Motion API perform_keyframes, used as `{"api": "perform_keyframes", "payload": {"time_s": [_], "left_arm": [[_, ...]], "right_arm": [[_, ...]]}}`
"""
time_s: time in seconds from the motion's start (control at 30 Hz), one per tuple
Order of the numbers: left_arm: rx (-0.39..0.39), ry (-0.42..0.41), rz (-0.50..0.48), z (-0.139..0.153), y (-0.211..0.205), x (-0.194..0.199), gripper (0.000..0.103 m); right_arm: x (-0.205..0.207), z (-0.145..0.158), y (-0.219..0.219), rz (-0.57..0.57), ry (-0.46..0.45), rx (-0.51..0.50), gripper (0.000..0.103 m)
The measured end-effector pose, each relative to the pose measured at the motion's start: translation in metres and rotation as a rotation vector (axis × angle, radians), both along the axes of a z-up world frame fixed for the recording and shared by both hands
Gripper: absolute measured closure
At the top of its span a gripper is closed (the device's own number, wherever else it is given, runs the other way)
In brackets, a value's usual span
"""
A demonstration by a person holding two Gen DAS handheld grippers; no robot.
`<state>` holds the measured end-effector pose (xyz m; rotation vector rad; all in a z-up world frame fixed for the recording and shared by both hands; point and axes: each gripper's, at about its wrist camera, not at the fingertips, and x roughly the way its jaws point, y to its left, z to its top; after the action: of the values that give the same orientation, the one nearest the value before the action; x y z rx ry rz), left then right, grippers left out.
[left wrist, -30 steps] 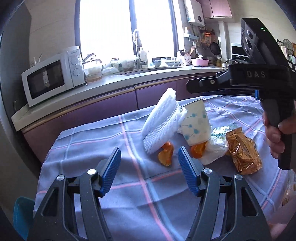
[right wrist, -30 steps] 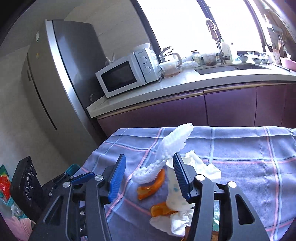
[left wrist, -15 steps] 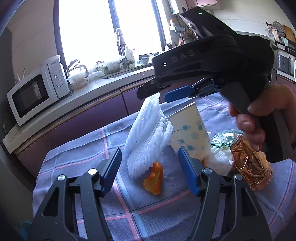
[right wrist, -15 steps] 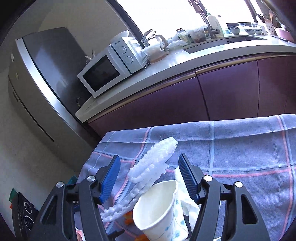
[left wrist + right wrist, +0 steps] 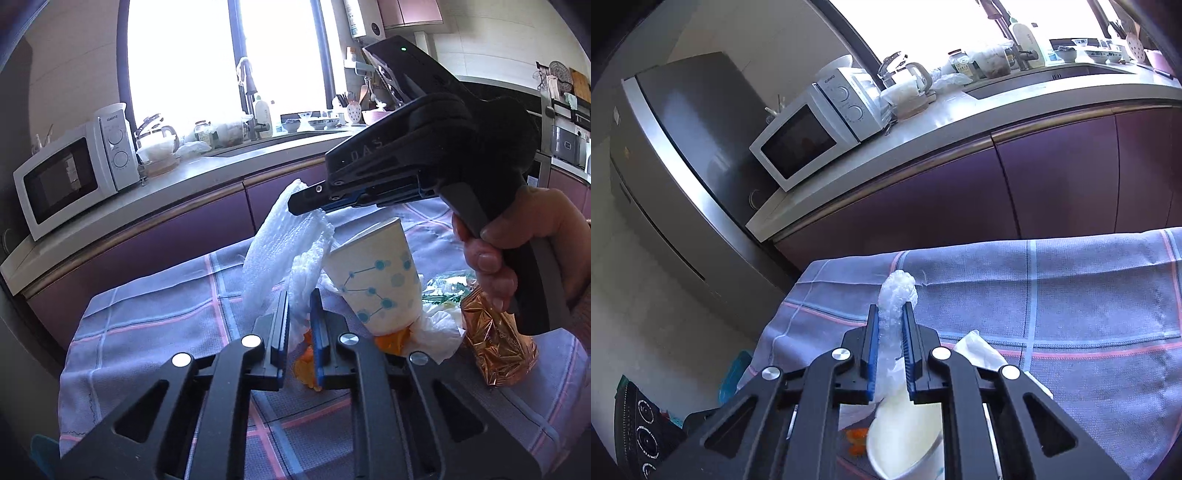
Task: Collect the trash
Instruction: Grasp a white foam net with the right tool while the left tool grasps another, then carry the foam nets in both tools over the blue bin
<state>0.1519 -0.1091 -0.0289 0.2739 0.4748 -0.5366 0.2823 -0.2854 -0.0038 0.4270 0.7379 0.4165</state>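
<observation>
Both tools clamp the white foam net (image 5: pixel 280 247): left tool (image 5: pixel 298 325) low, right tool (image 5: pixel 891 325) on top, beside paper cup (image 5: pixel 376 277).

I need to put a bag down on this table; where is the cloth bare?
Bare tablecloth lies left of the foam netting, toward the cabinets, and behind the pile along the far edge. Crowded: paper cup, orange peel, tissue and gold wrapper cluster at right.
</observation>
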Motion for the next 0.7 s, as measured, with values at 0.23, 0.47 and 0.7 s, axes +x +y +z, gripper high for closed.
{"api": "perform_keyframes", "payload": {"time_s": [0.23,0.47,0.7], "left_arm": [[-0.059,-0.012,0.055,0.017,0.032,-0.01,0.092],[-0.141,0.016,0.115,0.026,0.075,-0.031,0.092],[-0.165,0.026,0.172,0.026,0.118,-0.058,0.092]], "right_arm": [[-0.017,0.023,0.008,0.022,-0.093,0.039,0.092],[-0.039,0.039,0.019,0.064,-0.156,0.089,0.092],[-0.057,0.041,0.037,0.117,-0.183,0.139,0.092]]}}
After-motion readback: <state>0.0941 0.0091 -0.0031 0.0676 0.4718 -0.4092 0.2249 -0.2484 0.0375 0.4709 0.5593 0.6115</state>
